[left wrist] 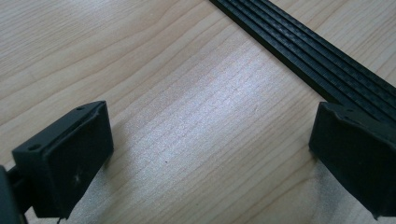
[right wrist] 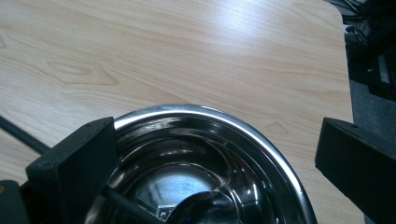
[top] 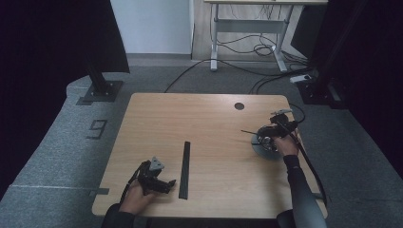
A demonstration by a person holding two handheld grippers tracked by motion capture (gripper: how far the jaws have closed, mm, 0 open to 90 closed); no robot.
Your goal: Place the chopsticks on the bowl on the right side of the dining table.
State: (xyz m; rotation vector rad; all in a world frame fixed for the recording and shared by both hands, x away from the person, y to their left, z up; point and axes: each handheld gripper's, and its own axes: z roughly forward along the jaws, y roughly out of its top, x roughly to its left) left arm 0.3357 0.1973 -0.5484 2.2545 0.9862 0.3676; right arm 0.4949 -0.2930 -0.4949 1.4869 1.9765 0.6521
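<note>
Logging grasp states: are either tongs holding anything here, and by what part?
Nothing held. Left tongs stand open over bare table beside the black strip. Right tongs are open above the steel bowl, jaws apart and gripping nothing.

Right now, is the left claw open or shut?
Open: the left claw has its two jaws wide apart, with bare table between them.

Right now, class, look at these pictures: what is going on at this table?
A person works at a light wooden table with a gripper in each hand. The right gripper hangs open over a shiny round steel bowl near the table's right edge; a thin black rod-like handle sticks out of the bowl to the left. The left gripper rests low near the front edge, open and empty, beside a long flat black ribbed strip.
</note>
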